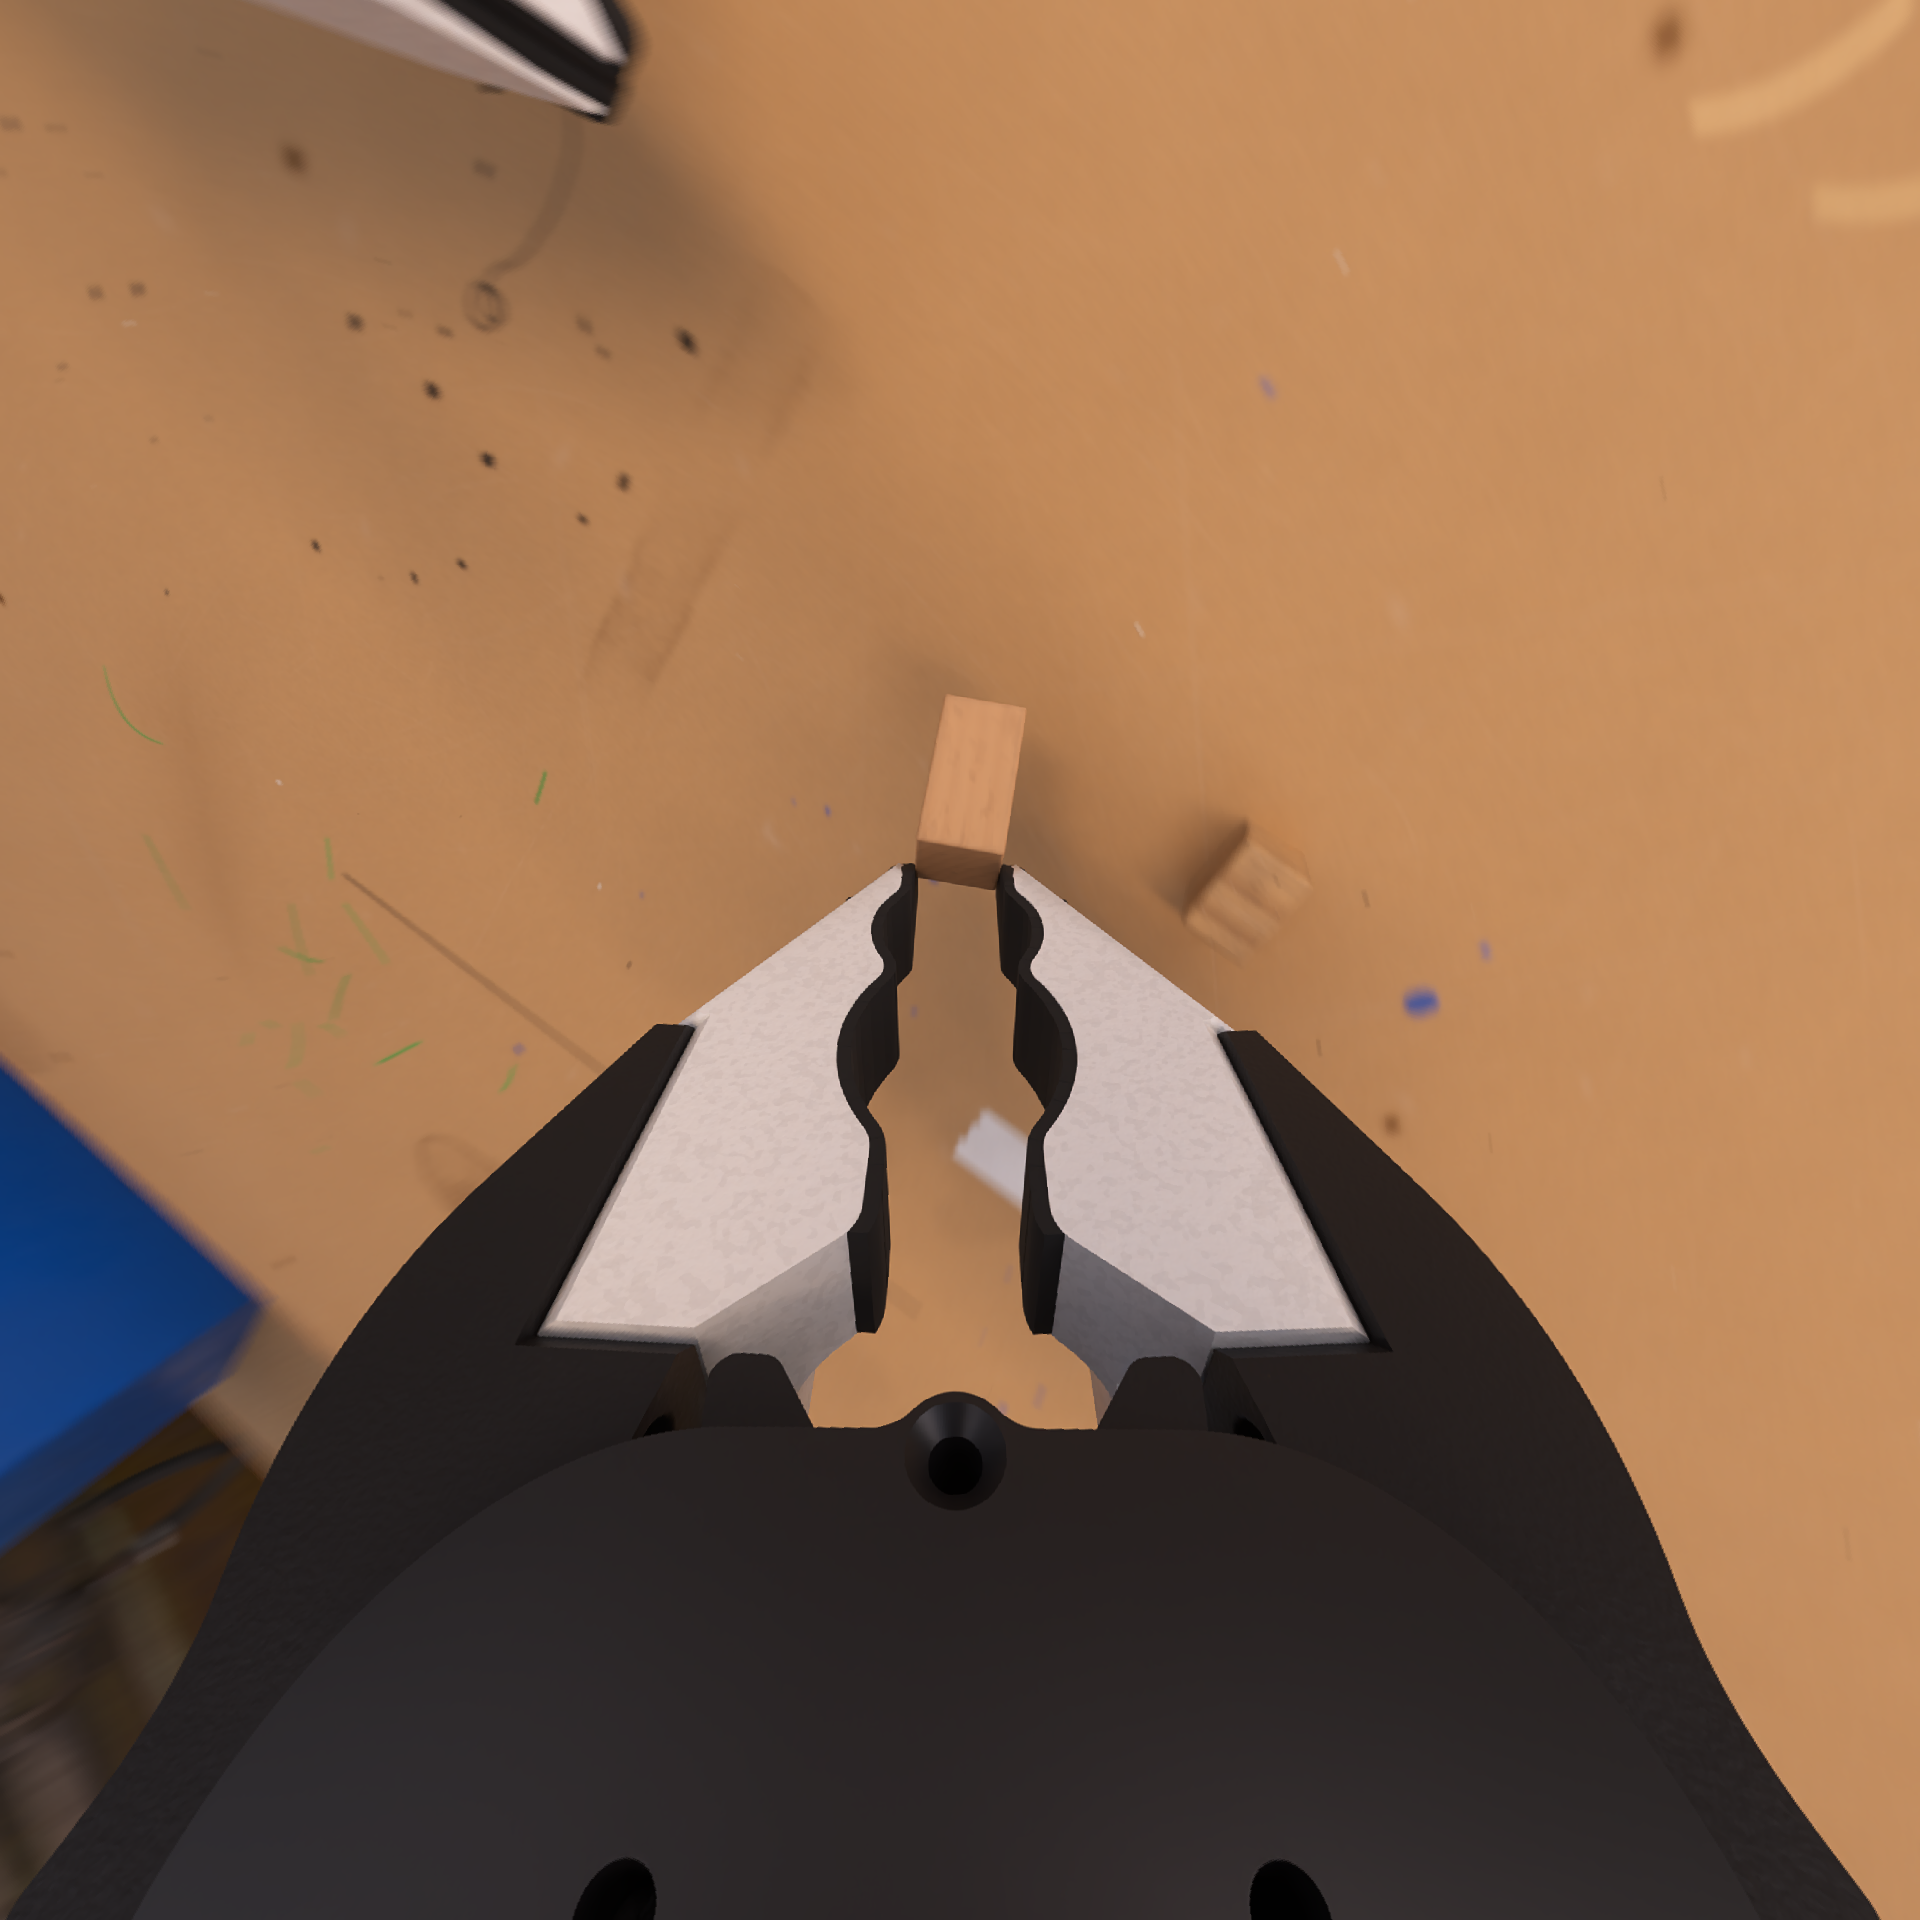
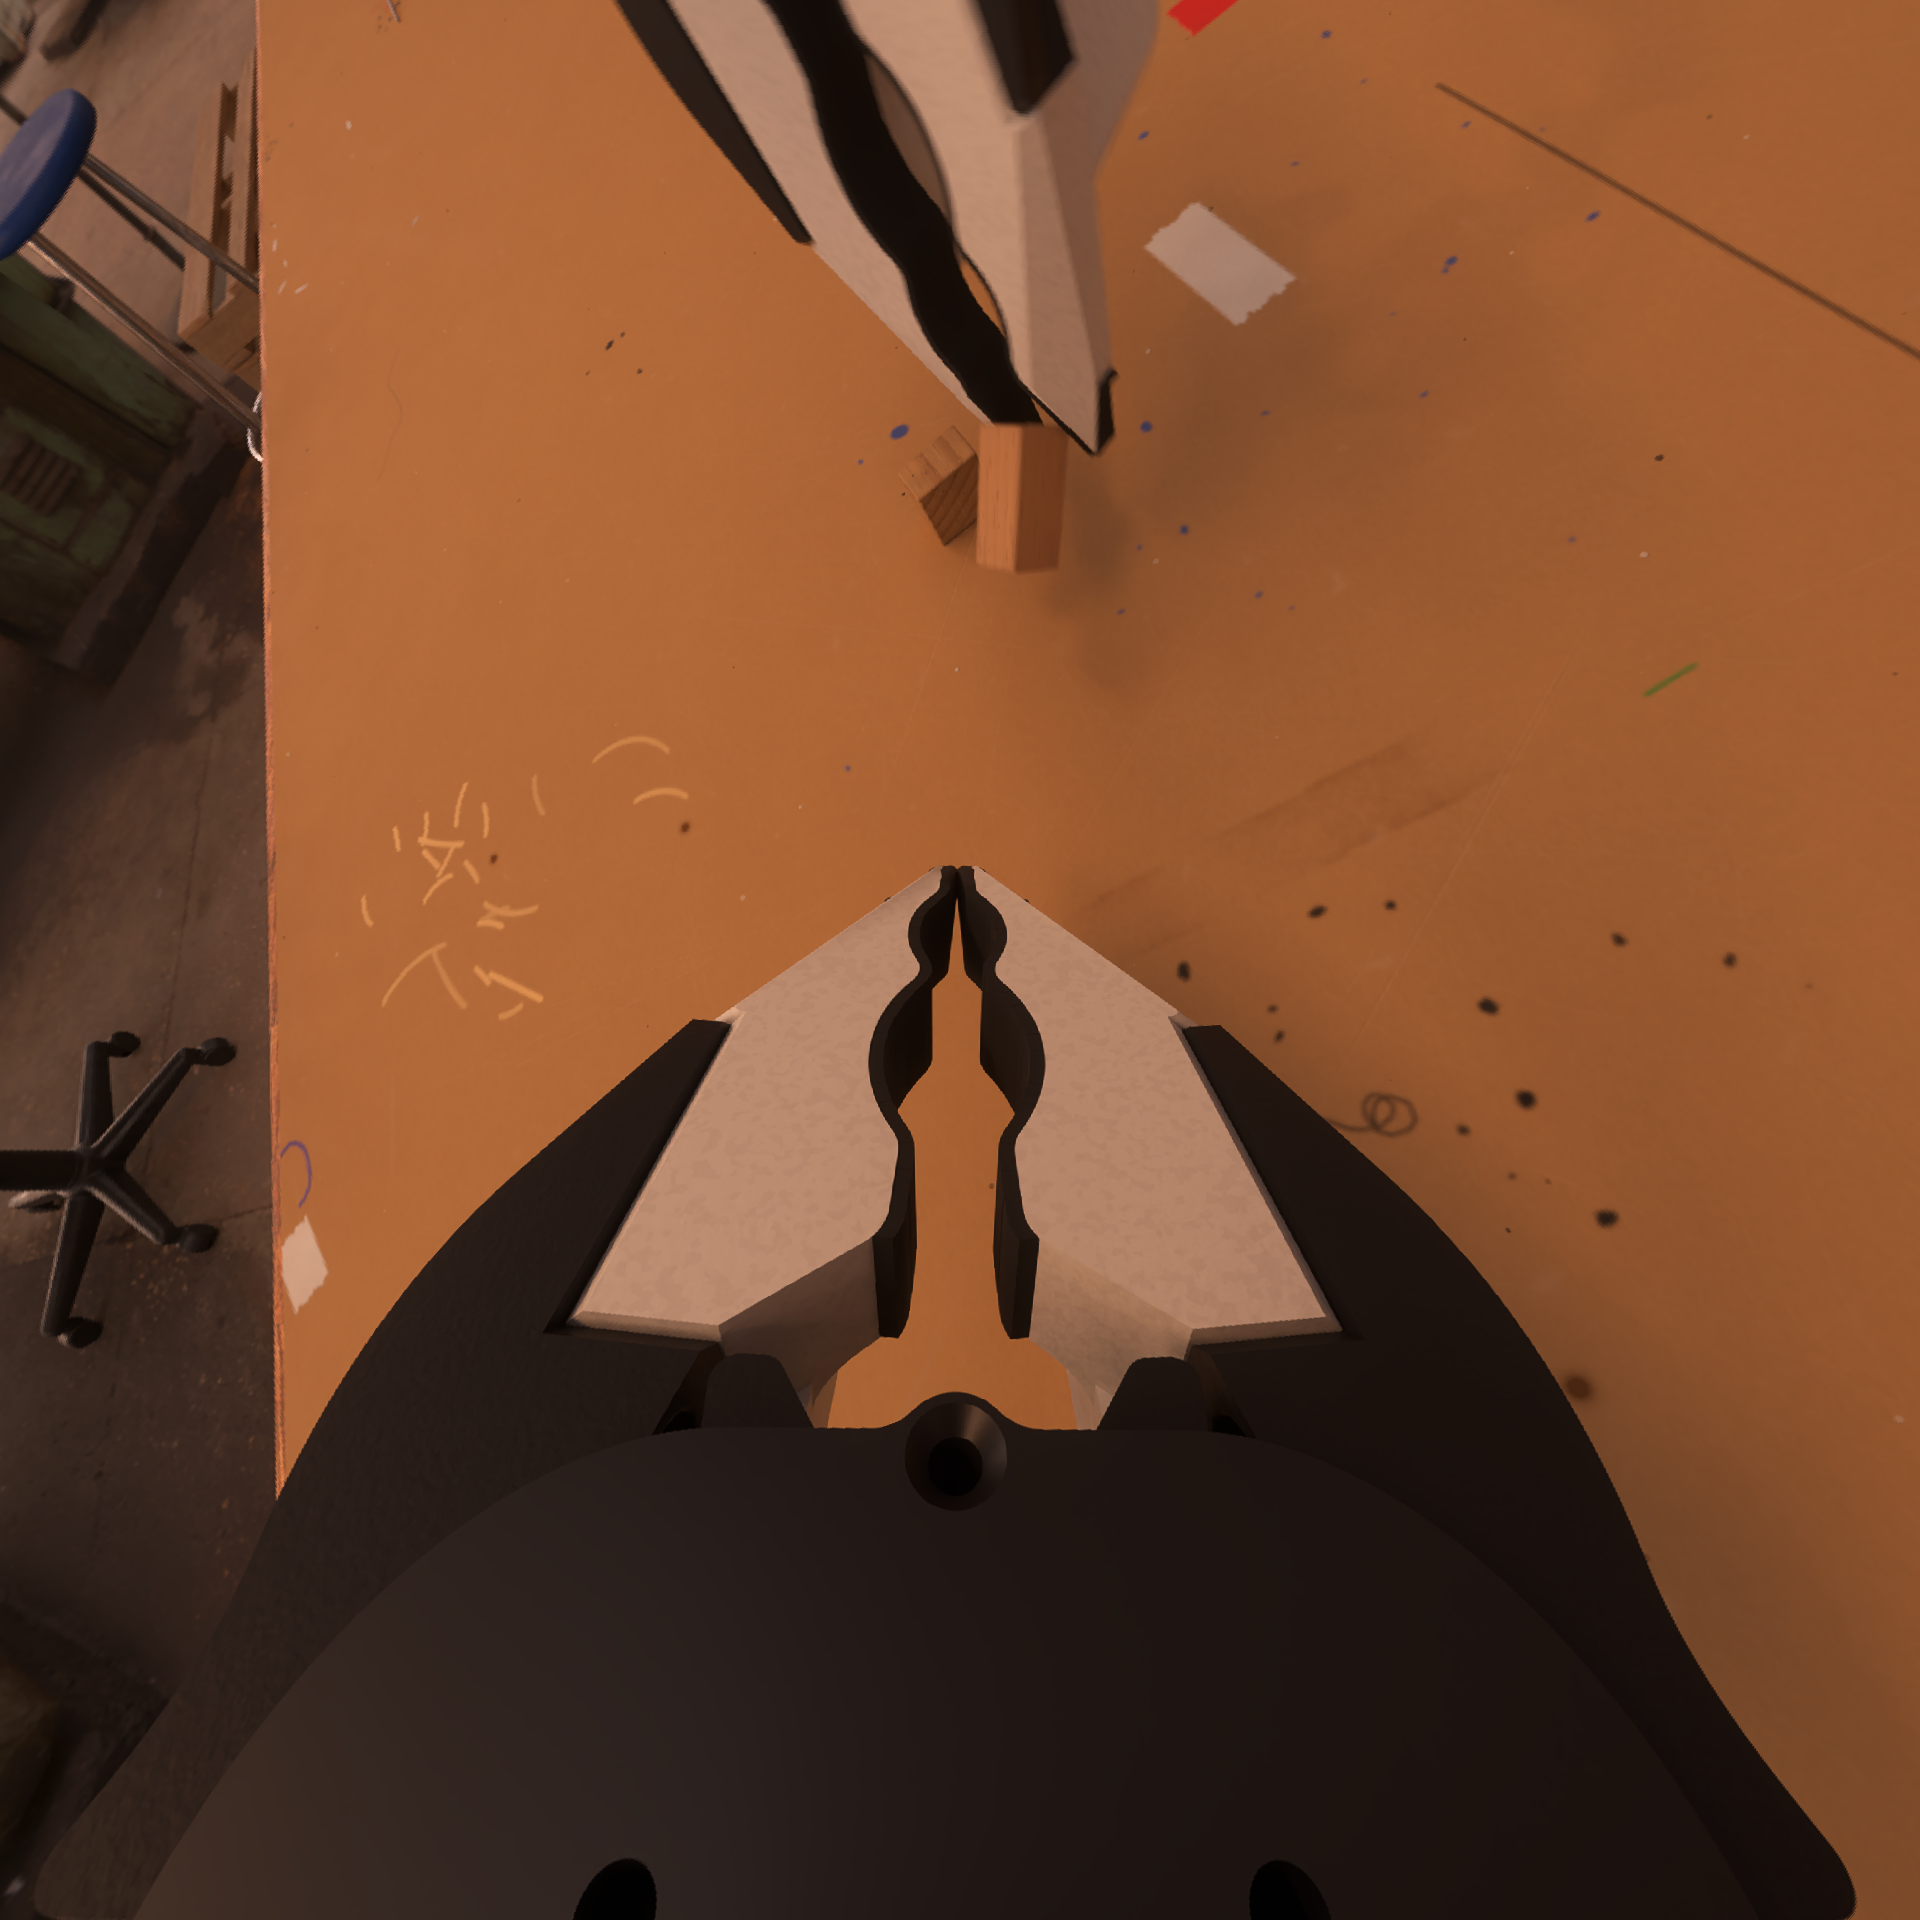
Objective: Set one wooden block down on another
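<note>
My left gripper is shut on a light wooden block, pinching its end between the fingertips. A second wooden block lies on the orange-brown table just to the right of it. In the right wrist view the left gripper reaches down from the top with the held block upright, and the second block sits close beside it on the left. I cannot tell whether the held block touches the table. My right gripper is shut and empty, well short of both blocks.
A white tape patch lies on the table beyond the blocks. The table's left edge drops to a floor with a stool and a chair base. A blue box stands at the left.
</note>
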Motion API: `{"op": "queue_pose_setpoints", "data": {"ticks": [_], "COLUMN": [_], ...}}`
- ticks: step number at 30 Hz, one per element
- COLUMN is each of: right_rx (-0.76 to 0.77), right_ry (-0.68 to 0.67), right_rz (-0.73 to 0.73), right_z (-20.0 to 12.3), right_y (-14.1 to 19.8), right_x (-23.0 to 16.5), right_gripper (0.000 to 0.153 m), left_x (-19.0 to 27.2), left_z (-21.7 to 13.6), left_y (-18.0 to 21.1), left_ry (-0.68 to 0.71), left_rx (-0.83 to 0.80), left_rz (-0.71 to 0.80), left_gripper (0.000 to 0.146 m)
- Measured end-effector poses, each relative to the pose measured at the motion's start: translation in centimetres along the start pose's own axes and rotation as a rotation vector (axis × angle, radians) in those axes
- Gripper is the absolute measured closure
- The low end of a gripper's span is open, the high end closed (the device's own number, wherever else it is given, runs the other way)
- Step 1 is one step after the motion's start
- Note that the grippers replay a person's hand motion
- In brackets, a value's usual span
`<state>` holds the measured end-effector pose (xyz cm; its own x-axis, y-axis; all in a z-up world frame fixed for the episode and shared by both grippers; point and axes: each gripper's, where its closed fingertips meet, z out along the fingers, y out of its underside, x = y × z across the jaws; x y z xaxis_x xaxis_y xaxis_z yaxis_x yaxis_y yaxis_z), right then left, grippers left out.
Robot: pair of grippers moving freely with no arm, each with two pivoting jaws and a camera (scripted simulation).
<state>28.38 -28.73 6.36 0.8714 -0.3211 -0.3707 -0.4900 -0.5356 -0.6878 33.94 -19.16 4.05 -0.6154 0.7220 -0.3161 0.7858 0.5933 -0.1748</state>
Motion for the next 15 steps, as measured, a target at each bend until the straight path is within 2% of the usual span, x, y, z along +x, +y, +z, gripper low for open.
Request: {"op": "queue_pose_setpoints", "data": {"ticks": [7, 11, 15], "right_rx": [0.028, 0.044, 0.052], "right_ry": [0.028, 0.027, 0.023], "right_rz": [-0.017, -0.018, -0.017], "right_z": [0.7, 0.9, 0.9], "right_y": [0.2, 0.4, 0.7], "right_x": [-0.8, -1.3, -1.6], "right_gripper": [0.153, 0.153, 0.153], "left_x": [1.9, 3.0, 3.9], "left_z": [-3.5, -3.2, -2.4], "left_y": [1.7, 1.8, 1.8], "left_ry": [0.005, -0.013, -0.013], "left_rx": [-0.513, -0.622, -0.643], "left_rz": [0.418, 0.512, 0.515], "left_gripper": [0.131, 0.131, 0.131]}}
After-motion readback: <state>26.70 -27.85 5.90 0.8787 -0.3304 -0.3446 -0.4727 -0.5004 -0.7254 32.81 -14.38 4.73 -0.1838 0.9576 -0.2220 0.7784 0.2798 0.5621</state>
